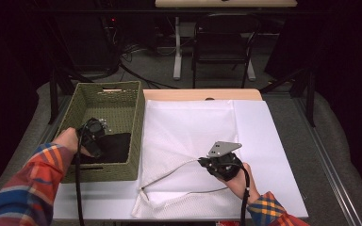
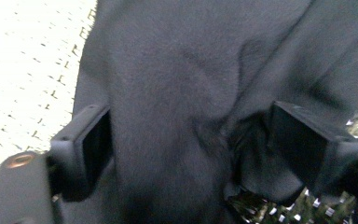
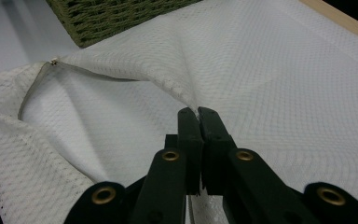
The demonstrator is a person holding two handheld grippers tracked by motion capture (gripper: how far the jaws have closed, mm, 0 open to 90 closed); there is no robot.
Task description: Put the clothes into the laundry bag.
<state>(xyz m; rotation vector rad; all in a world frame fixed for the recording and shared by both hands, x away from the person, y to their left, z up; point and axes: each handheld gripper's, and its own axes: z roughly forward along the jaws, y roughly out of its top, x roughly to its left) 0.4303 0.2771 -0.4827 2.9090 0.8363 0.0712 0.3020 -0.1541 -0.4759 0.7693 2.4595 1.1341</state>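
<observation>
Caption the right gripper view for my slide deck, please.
Right tool shut on the mesh bag's open edge, lifting it beside the basket.

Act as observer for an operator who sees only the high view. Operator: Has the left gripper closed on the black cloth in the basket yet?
Observer: No. The left gripper view shows the left gripper open, its jaws standing either side of a fold of the black cloth.
Operator: Is the right gripper holding the white bag?
Observer: Yes. The right gripper is shut on the edge of the white mesh bag, pinching it up into a ridge.
Operator: Is the bag's mouth open?
Observer: Yes. The raised edge leaves a gap beneath it, running towards the green woven basket.
</observation>
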